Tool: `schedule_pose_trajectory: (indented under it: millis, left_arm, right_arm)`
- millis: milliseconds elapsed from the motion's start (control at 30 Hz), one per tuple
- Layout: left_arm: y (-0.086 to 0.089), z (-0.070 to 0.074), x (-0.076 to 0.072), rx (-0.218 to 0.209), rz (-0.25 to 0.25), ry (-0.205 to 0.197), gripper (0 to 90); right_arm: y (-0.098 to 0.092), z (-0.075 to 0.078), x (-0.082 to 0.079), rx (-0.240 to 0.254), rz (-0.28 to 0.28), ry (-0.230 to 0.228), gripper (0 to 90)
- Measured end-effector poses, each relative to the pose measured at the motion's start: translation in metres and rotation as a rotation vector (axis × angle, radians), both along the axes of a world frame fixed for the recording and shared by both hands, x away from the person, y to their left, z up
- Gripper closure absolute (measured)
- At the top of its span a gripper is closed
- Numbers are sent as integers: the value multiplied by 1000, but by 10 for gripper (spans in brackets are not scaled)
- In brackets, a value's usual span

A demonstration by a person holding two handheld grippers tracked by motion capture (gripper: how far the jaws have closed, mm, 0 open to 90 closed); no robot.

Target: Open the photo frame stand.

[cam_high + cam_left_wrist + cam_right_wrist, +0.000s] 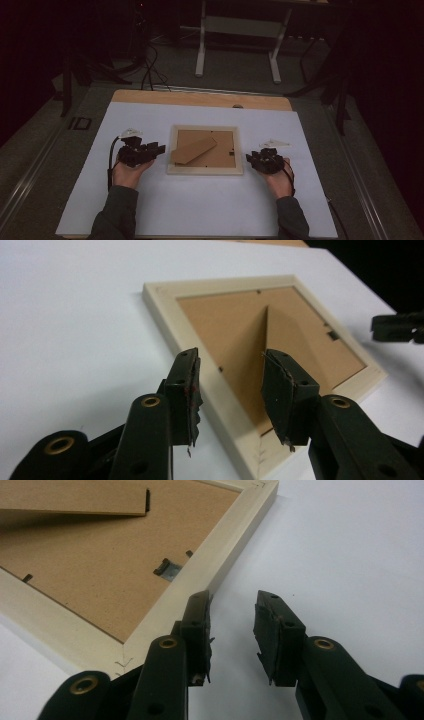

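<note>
Two grippers flank picture frame (pixel 205 170) lying face-down mid-surface (pixel 200 210): left gripper (pixel 156 148), right gripper (pixel 250 159), fingers parted, empty, likely poised to grasp opposite edges.

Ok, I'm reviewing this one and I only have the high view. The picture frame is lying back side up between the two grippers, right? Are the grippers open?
Observer: Both are open. The left gripper has its jaws spread over the frame's pale wooden border, gripping nothing.
Operator: And the right one?
Observer: The right gripper is open too, just off the picture frame over the white table sheet.
Operator: Any hardware on the backing that I can't make out?
Observer: Yes. The right gripper view shows a small metal hanger clip on the brown backing board beside the border.
Operator: Is the stand flat?
Observer: No, the easel stand is raised off the backing.
</note>
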State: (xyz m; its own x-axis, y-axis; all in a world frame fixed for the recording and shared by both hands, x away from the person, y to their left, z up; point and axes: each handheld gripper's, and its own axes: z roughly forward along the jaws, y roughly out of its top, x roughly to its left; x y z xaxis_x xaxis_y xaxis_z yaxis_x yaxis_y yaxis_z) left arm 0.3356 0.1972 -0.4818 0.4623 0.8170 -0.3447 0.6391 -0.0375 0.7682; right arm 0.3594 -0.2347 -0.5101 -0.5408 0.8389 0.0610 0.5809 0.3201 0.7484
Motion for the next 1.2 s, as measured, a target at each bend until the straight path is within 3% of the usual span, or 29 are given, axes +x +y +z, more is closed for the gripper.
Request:
schedule_pose_trajectory:
  millis: [200,433,533,833,933,1000,1200]
  left_arm:
    - [-11,11,15,19,-56,13,602]
    - [-24,11,28,4,-111,54,579]
    - [-33,8,32,31,-142,75,537]
    - [-49,-2,44,49,-198,129,446]
    - [-52,-4,45,46,-207,140,407]
    - [-55,-9,49,6,-230,167,388]
    - [-62,-16,52,24,-250,197,351]
  right_arm:
    - [0,0,0,4,3,2,653]
    - [0,-1,0,8,3,10,627]
    - [3,-3,0,2,4,14,619]
    - [6,-5,0,-5,5,19,588]
    - [6,-5,0,-6,6,18,584]
    - [6,-5,0,-6,5,19,580]
    - [9,-5,0,-6,18,14,581]
